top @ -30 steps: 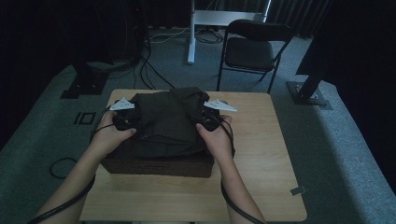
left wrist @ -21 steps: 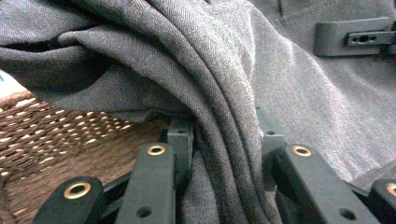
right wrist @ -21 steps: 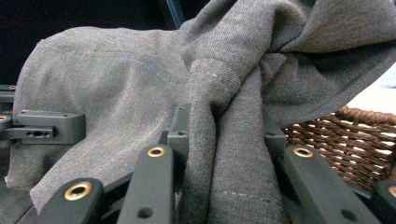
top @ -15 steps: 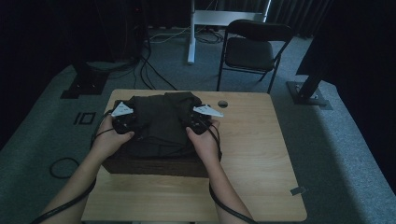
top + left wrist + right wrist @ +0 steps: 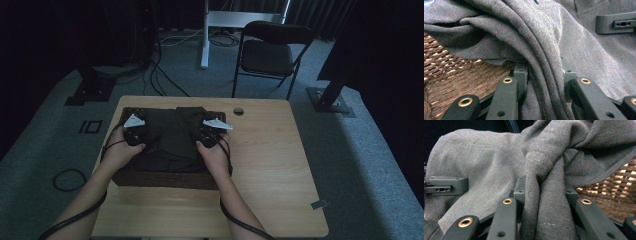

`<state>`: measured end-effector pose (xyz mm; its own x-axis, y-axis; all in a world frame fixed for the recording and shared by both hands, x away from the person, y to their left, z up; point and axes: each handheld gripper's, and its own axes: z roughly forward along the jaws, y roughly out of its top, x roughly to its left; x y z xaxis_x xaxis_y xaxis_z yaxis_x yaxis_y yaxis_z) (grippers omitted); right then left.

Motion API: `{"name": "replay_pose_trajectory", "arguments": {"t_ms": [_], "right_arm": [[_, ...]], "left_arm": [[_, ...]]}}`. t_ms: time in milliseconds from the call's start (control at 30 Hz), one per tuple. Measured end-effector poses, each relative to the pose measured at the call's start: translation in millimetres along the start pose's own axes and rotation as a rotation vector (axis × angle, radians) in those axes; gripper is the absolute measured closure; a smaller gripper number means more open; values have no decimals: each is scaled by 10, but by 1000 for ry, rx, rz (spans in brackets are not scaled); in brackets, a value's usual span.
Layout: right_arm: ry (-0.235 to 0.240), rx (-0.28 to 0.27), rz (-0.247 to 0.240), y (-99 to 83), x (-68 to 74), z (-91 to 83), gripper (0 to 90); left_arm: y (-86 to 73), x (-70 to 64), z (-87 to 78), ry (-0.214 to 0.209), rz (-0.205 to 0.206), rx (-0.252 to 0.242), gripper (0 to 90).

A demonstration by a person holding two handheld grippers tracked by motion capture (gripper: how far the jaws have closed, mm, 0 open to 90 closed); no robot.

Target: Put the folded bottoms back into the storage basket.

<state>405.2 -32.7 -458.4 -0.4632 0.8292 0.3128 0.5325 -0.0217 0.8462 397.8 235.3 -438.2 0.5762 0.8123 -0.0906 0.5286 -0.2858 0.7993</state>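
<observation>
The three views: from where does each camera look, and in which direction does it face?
High view: above the person's side, facing forward and down on the table; both forearms, left gripper and right gripper on the dark cloth in the woven basket.
Left gripper view: rides the left gripper, looks along its jaws, shut on a cloth fold.
Right gripper view: rides the right gripper, jaws shut on another fold.
Shared: both gripper views show cloth, basket weave and the other gripper's jaw.

A dark grey-brown garment (image 5: 172,135) is lying bunched in thick folds. It is resting inside the woven basket (image 5: 165,179)
</observation>
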Motion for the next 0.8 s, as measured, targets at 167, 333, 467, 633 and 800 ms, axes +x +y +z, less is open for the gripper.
{"name": "replay_pose_trajectory", "arguments": {"t_ms": [167, 333, 467, 633, 800], "right_arm": [[5, 25, 22, -65, -33, 87, 665], [0, 69, 28, -116, -44, 167, 665], [-15, 104, 25, -121, -38, 229, 664], [-33, 144, 57, -114, -75, 286, 663], [-51, 200, 36, -88, -103, 387, 660]], "left_arm": [[-70, 37, 74, 8, -5, 26, 682], [-120, 73, 116, 4, -15, 44, 682], [-187, 101, 196, 11, -27, 58, 681], [-214, 99, 248, 15, -25, 66, 680], [-244, 128, 313, 29, -50, 74, 679]]}}
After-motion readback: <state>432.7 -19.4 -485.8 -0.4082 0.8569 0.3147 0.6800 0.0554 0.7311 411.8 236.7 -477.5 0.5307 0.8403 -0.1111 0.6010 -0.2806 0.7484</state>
